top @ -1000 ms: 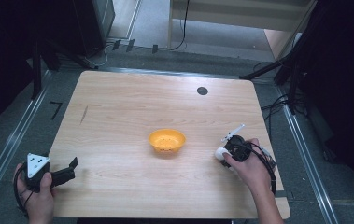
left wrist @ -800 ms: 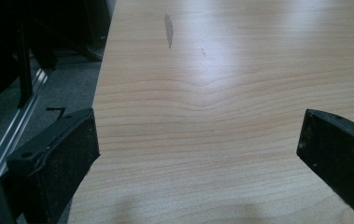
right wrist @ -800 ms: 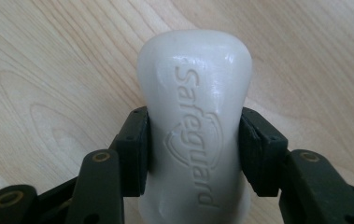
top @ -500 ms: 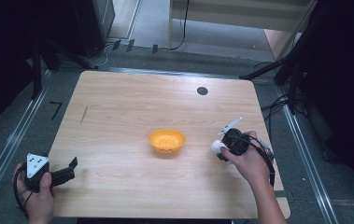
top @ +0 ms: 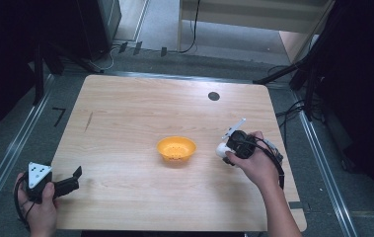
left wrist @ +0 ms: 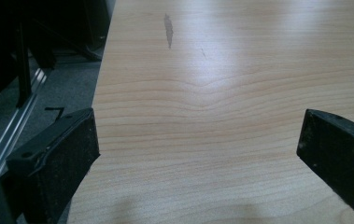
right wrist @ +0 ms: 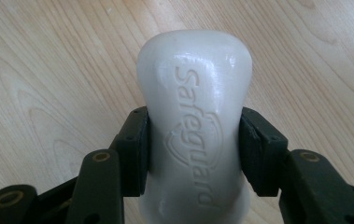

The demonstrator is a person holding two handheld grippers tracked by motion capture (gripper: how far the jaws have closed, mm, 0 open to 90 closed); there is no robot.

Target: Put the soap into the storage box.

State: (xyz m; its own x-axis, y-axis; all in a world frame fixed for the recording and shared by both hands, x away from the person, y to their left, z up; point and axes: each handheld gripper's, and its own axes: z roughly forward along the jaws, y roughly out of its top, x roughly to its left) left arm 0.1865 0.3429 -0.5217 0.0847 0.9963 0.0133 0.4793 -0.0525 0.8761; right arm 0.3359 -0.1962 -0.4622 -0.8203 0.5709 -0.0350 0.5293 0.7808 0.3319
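A white bar of soap (right wrist: 194,126) with raised lettering sits between the pads of my right gripper (right wrist: 194,151), which is shut on its waist. In the high view that right gripper (top: 224,150) hangs above the table, right of an orange bowl (top: 175,149) that stands near the middle; the soap (top: 221,150) shows as a white lump at its tip. My left gripper (top: 76,178) rests low at the table's front left corner, held in a hand, its jaws wide apart. In the left gripper view the left gripper (left wrist: 198,144) has only bare wood between its fingers (left wrist: 67,154).
The wooden table (top: 140,113) has a dark round hole (top: 213,96) near its far right side and a small dark streak (top: 90,120) at the left. Metal rails (top: 7,158) run along both sides, with cables on the floor to the right.
My right gripper has risen and moved left toward the orange bowl, carrying the soap. The left gripper has stayed in place.
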